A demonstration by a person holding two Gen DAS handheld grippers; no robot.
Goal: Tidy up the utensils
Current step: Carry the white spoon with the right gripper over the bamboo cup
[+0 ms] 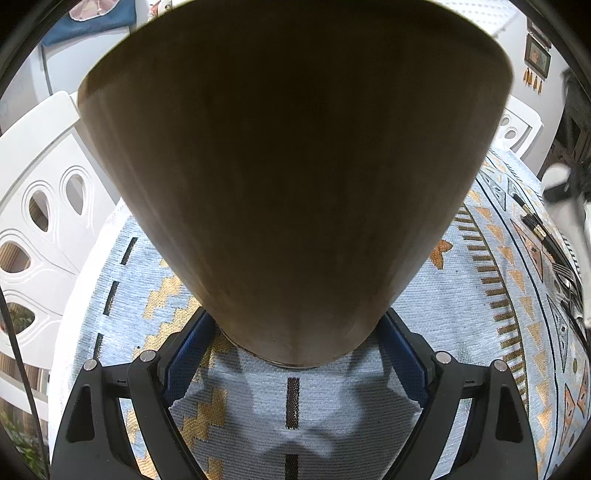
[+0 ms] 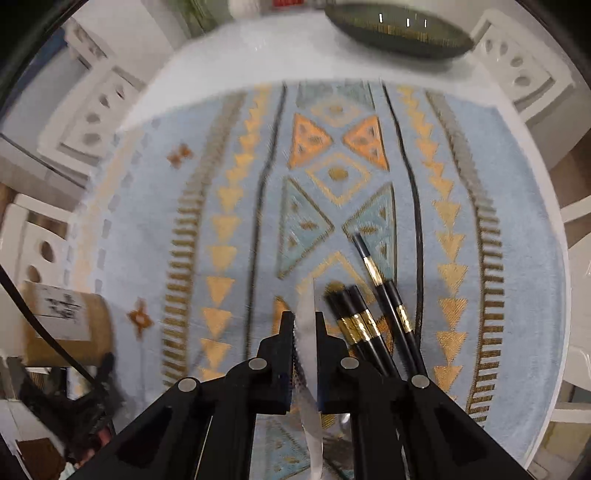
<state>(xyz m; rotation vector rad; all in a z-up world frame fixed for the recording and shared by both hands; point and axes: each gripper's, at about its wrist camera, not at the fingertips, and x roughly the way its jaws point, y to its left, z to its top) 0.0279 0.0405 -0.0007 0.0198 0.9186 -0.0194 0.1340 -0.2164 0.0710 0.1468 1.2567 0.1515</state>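
The setting is a home dining area. A round table (image 2: pixel 236 62) carries a light-blue woven cloth (image 2: pixel 155 206) with gold and orange geometric patterns. White chairs (image 1: pixel 40 206) with teardrop cut-outs stand around it. A small framed picture with tassels (image 1: pixel 537 55) hangs on the wall. A dark dish (image 2: pixel 399 31) sits at the table's far edge.
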